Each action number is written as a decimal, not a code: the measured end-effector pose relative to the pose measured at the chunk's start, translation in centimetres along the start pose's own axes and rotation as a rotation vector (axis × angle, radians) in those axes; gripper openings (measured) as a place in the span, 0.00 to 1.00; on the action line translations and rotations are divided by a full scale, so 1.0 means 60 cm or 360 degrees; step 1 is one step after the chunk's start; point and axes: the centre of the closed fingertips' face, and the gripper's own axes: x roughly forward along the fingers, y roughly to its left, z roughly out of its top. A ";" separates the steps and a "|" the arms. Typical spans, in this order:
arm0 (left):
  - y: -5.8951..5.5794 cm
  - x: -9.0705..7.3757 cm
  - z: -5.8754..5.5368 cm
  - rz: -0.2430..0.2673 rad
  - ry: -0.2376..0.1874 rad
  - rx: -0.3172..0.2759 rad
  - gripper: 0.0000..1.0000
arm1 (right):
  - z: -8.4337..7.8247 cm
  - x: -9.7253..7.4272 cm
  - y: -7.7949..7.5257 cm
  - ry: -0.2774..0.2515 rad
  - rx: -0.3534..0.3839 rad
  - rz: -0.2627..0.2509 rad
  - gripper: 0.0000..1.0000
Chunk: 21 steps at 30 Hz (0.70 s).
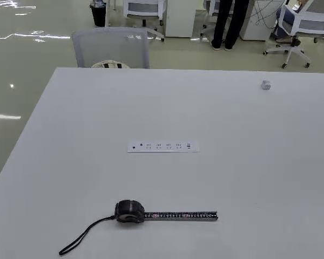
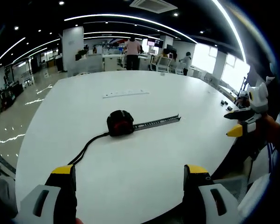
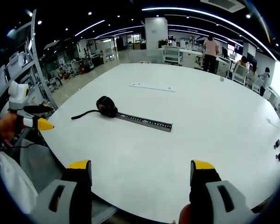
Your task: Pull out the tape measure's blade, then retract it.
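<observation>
— Left gripper [image 2: 129,170], right gripper [image 3: 141,164]?
— Both spread wide, well apart from the tape measure [image 1: 129,211].
— Where's it lying?
— Lower middle of the head view, on the table [image 1: 232,118], blade [image 1: 181,216] out rightward.

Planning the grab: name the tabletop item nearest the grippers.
The black tape measure, blade extended; the white power strip and small grey object lie farther back.

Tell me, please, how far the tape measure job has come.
Done: the blade lies extended from the tape measure on the table. In hand: nothing; the left hand-held gripper and right hand-held gripper are open, away from it. Left: retracting the blade.
</observation>
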 end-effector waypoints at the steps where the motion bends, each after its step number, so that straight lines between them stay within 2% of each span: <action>1: 0.001 0.000 -0.001 0.0007 0.0004 0.0000 0.94 | -0.001 0.000 0.001 0.0004 0.0003 0.0004 0.90; 9: 0.005 -0.002 -0.001 0.0022 0.0008 -0.0012 0.96 | -0.002 0.002 -0.001 0.0008 0.0012 0.0004 0.92; 21: 0.006 0.010 0.002 0.0027 0.0025 -0.0031 0.97 | -0.005 0.013 -0.011 0.0047 0.0005 0.0004 0.91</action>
